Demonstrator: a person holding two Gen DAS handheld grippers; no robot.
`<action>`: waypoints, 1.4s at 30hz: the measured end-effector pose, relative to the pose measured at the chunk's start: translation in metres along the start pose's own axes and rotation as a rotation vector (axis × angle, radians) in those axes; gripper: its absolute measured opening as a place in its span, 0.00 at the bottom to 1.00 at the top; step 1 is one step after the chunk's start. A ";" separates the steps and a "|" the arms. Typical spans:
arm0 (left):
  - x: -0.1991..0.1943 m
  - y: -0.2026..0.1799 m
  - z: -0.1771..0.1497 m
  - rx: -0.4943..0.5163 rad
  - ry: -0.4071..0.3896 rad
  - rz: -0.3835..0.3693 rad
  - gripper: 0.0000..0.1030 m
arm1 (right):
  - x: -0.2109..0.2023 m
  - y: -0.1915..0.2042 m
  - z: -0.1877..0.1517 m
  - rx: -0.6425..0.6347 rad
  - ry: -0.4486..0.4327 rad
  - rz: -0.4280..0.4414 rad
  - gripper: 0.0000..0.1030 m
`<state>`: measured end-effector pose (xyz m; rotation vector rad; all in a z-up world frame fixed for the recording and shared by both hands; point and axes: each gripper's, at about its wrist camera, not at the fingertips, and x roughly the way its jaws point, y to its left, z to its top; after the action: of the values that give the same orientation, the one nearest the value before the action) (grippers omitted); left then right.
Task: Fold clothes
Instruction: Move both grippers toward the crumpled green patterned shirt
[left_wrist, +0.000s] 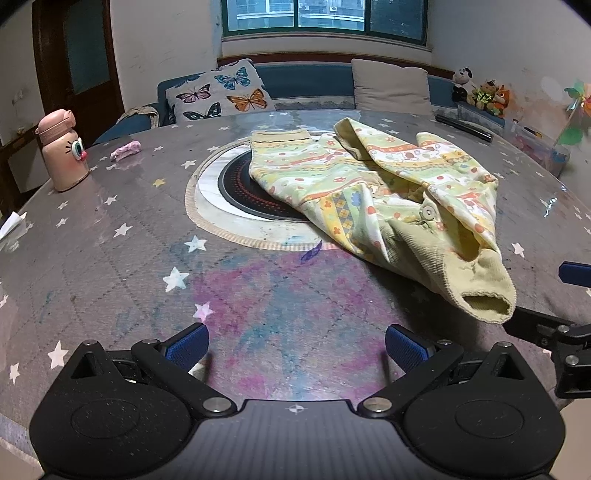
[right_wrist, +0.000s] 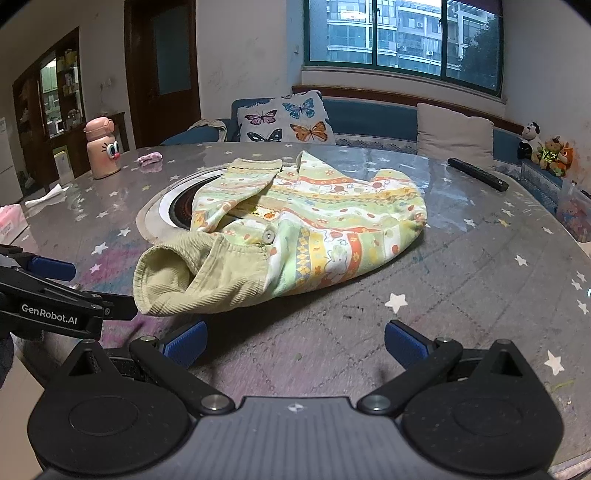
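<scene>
A small yellow-green patterned garment (left_wrist: 373, 184) (right_wrist: 314, 221) lies crumpled on the round star-print table (left_wrist: 129, 258) (right_wrist: 461, 295), partly over the dark centre disc (left_wrist: 243, 184). Its ribbed olive cuff (left_wrist: 480, 295) (right_wrist: 166, 280) points toward me, and a grey button (right_wrist: 268, 235) shows near the collar. My left gripper (left_wrist: 297, 349) hovers open over bare tablecloth, to the left of the cuff. My right gripper (right_wrist: 295, 347) is open just short of the garment's near edge. Each gripper shows at the edge of the other's view, with the left gripper (right_wrist: 51, 295) beside the cuff.
A pink cartoon bottle (left_wrist: 62, 151) (right_wrist: 102, 147) and a small pink cloth scrap (left_wrist: 126, 149) (right_wrist: 149, 158) sit far left. A black remote (right_wrist: 478, 173) (left_wrist: 463, 127) lies far right. A clear box of toys (right_wrist: 574, 214) stands at the right edge. Sofa cushions lie behind the table.
</scene>
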<state>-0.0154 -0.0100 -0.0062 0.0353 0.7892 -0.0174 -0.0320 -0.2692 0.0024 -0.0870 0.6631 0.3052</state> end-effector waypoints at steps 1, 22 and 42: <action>0.000 -0.001 0.000 0.002 0.000 0.001 1.00 | 0.000 -0.001 0.000 0.003 -0.002 -0.002 1.00; -0.019 0.003 0.024 -0.005 -0.089 0.006 1.00 | 0.020 -0.002 0.016 0.000 -0.013 0.026 1.00; 0.039 -0.023 0.026 0.079 0.017 -0.015 1.00 | 0.032 0.001 0.003 -0.046 0.058 0.022 1.00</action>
<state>0.0292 -0.0345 -0.0161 0.1046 0.8056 -0.0625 -0.0065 -0.2597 -0.0149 -0.1327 0.7150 0.3396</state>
